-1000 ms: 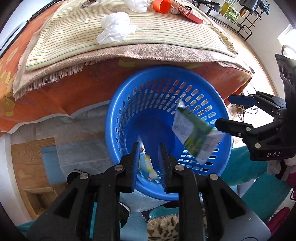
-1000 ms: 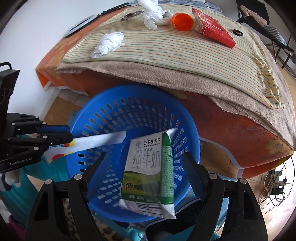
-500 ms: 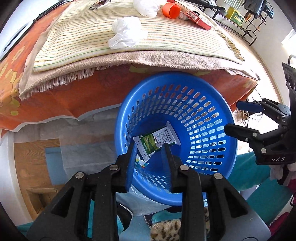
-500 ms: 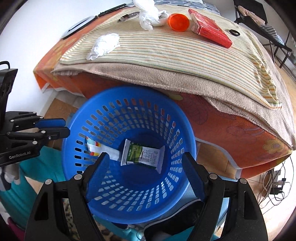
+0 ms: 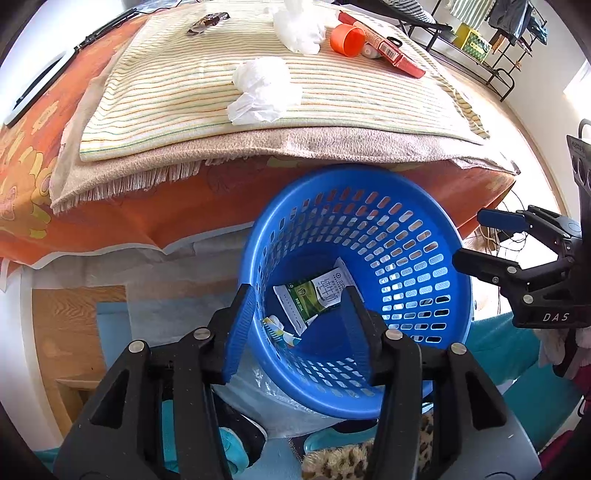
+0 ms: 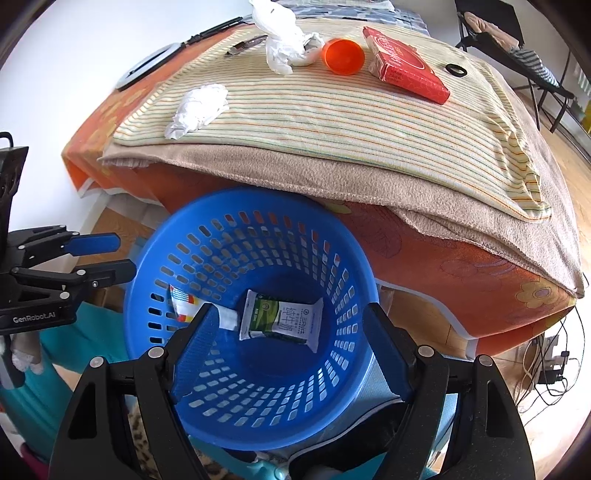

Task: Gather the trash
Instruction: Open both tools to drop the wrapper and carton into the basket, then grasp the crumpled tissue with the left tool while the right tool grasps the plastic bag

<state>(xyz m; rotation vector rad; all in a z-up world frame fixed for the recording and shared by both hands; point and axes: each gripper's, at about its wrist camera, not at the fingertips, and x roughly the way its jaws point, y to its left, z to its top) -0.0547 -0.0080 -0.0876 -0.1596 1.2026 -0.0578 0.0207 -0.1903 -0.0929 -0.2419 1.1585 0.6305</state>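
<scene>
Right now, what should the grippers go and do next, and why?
Probably lift the left gripper toward the nearest tissue on the cloth. Its jaws have just been opening with nothing between them; the right gripper is open and empty too. The carton and wrapper already lie in the basket.

basket (image 6: 255, 413) blue | carton (image 6: 280, 320) green-white | cup (image 6: 342, 56) orange | cloth (image 6: 332, 122) striped

In the basket (image 6: 258, 206), a striped wrapper (image 6: 183, 301) lies half hidden behind a gripper finger (image 6: 195, 343). On the bed beyond the basket, a small dark object (image 5: 207, 26) is too small to identify; a white device (image 5: 35, 86) runs past the frame's edge.
</scene>
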